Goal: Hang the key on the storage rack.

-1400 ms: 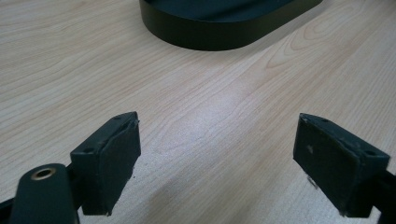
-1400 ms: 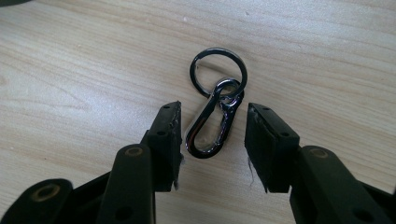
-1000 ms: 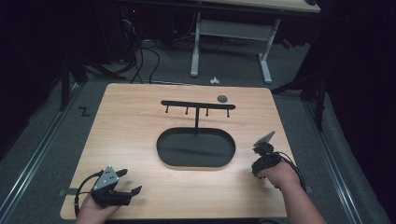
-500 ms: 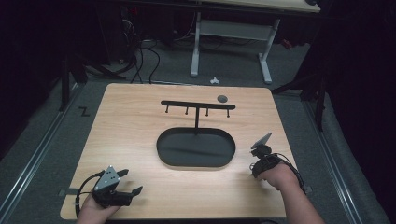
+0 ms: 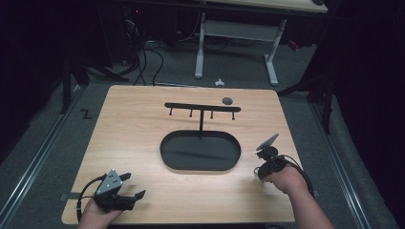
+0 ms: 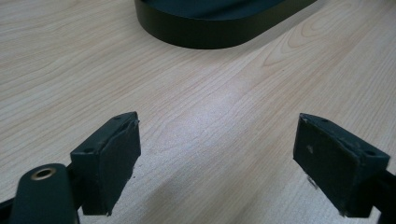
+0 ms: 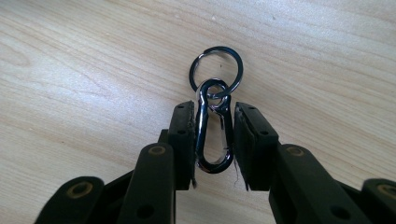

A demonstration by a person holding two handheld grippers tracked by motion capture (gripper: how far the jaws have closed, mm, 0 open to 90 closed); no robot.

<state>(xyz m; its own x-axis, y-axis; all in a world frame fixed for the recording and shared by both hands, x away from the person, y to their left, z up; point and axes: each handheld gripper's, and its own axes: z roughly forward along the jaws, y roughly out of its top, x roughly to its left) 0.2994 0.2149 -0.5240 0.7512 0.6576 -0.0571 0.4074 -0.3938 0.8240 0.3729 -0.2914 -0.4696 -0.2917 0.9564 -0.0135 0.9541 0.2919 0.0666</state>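
Wooden table (image 5: 143, 133), light grain. Near its middle a black oval tray (image 5: 200, 151); from the tray's far edge rises a thin post carrying a black crossbar rack (image 5: 202, 108) with four short pegs hanging down. Small dark round object (image 5: 228, 100) just beyond the bar's right end. Left gripper (image 5: 135, 192) low at the near left corner, jaws apart (grey plate on top). Right gripper (image 5: 262, 160) right of the tray, tilted up; jaw state unclear.

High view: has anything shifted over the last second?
Hardly anything. The right gripper seems to have edged slightly toward the oval tray; its fingers flank the snap clip. The left gripper stayed open near the table's front edge. Tray and hook rack unmoved.
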